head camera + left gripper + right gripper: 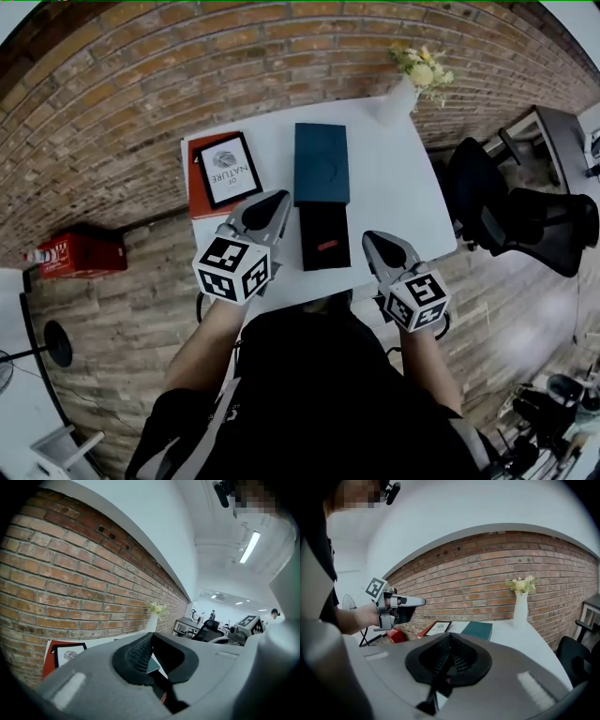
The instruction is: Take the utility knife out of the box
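Left hand-held gripper (277,201) and right hand-held gripper (371,241) closed, empty; one box (314,216), one utility knife (326,246) inside.

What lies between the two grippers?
The open black box, a small red item inside, sits between left gripper and right gripper; the head view shows it.

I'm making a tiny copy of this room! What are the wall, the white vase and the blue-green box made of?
The wall is brick, rough and matt: reddish blocks with pale mortar lines between them. The vase is probably ceramic, smooth and plain white, though it could be glass or plastic. The blue-green box looks like cardboard with a matt finish: flat faces, sharp edges, no shine.
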The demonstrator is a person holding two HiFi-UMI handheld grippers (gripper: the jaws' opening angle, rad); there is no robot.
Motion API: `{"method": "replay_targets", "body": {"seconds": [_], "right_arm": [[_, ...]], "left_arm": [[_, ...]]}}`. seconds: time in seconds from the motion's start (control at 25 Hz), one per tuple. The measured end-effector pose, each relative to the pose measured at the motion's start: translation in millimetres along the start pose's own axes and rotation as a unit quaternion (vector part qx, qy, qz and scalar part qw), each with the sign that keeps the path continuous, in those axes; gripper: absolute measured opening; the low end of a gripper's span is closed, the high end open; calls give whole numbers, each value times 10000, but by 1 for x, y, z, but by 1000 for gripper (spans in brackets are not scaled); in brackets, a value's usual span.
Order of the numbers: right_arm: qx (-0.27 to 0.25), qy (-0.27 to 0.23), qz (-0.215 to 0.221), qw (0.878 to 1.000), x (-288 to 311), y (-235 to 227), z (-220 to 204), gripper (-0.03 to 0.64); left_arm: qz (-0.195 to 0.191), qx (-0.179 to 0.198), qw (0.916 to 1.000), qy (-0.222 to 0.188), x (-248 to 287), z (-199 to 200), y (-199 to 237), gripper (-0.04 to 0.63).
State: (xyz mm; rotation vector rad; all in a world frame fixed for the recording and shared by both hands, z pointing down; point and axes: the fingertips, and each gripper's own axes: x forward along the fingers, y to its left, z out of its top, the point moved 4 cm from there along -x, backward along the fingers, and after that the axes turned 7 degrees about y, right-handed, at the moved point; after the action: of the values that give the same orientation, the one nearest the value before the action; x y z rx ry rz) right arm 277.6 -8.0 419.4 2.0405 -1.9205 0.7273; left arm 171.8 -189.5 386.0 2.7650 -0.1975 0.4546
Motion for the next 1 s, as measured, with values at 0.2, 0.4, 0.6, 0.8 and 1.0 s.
{"method": "replay_targets", "body": {"seconds": [0.2, 0.4, 0.6, 0.8, 1.0], "right_arm": [[-308, 312, 595, 9973, 17, -25, -2, 2], [-551, 651, 1220, 9889, 30, -44, -20, 2], [-832, 866, 1703, 9780, 34, -48, -35, 2], [-1287, 1163, 1925, 9659, 49, -42, -47, 2], [-1682, 1597, 1844, 9551, 68, -21, -60, 2]], "left_arm": [[605, -331, 9976, 94, 13, -15, 2, 6], [1134, -635, 9913, 199, 20, -38, -9, 6], [1549, -847, 9838, 296, 21, -60, -26, 6], [1715, -897, 9806, 327, 15, -76, -29, 8], [1675, -605, 9828, 489, 5, -87, -18, 7]]}}
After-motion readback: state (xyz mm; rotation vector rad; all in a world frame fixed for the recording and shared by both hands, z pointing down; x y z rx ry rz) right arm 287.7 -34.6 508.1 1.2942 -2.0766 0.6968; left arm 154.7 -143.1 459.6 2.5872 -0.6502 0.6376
